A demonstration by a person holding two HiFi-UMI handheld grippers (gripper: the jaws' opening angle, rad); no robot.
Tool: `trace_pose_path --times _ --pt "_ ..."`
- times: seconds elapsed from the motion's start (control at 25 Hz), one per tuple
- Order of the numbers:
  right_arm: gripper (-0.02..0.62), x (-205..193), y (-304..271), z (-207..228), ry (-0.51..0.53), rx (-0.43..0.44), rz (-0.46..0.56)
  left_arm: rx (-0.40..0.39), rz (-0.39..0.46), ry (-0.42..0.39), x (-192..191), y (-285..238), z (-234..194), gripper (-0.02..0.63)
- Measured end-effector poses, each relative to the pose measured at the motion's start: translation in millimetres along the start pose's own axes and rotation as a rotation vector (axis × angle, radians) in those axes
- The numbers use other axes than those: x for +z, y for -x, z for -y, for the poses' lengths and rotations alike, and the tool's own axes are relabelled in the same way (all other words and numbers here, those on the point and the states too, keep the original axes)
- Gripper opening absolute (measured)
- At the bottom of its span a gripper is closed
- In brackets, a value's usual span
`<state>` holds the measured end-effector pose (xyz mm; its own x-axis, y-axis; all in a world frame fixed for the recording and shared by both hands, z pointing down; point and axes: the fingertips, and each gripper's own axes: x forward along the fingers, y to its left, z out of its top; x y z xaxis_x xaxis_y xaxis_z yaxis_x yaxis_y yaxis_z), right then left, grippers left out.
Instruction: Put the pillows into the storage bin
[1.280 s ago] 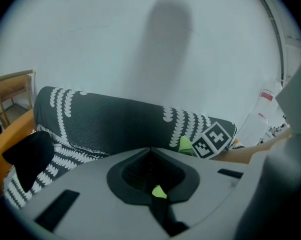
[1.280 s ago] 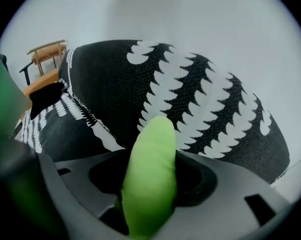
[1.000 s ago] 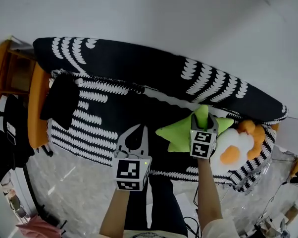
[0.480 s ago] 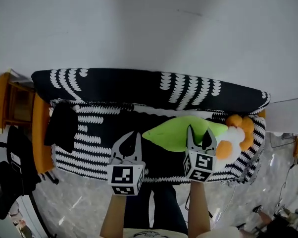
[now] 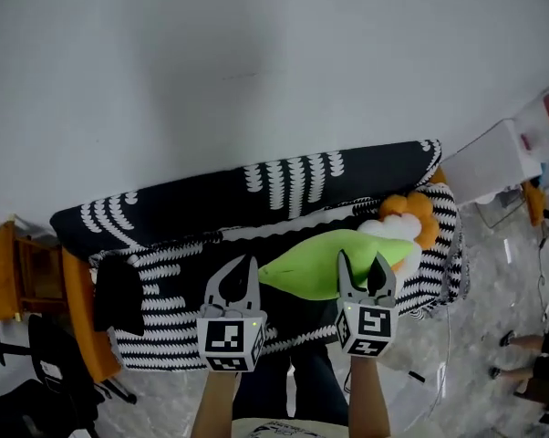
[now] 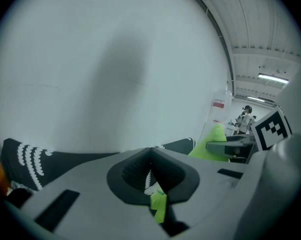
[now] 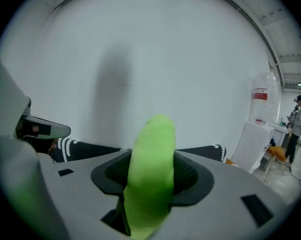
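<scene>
**Item: pillow stowing, status early, nothing stowed.**

- Green pillow (image 5: 322,265): lifted clear of the sofa (image 5: 211,210), hanging in front of the seat. The right gripper (image 5: 364,268) has its jaws pinching a fold of it, and the plush bulges up between the pads.
- White and orange pillow (image 5: 395,225): lies on the sofa seat at the right end, just beyond the green one, with no gripper on it.
- Left gripper (image 5: 245,265): jaws pressed together at the tips, carrying no pillow. A small green scrap sits low between them, and what it is cannot be told.
- Storage bin: not identifiable in any view.

Judged outstanding: carry and drop the green pillow, then fetch the second.
</scene>
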<state>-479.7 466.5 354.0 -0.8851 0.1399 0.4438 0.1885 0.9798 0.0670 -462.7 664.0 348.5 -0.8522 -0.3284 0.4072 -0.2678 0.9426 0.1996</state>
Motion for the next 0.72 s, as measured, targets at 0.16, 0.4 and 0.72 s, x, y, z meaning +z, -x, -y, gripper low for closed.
trace_pose_path --times 0.16,0.4,0.72 --pt "0.233 0.9 51.6 40.0 -0.049 -0.121 0.023 -0.121 0.021 -0.061 19.6 -2.6 47.5 0.014" --pt "0.233 -16.9 136.0 115.9 -0.122 -0.291 0.028 -0.286 0.031 -0.133 33.3 -6.8 147.7 0.014" --pt "0.233 -74.9 282.6 222.5 -0.211 -0.544 0.016 -0.533 0.006 -0.219 5.1 16.8 319.5 0.014"
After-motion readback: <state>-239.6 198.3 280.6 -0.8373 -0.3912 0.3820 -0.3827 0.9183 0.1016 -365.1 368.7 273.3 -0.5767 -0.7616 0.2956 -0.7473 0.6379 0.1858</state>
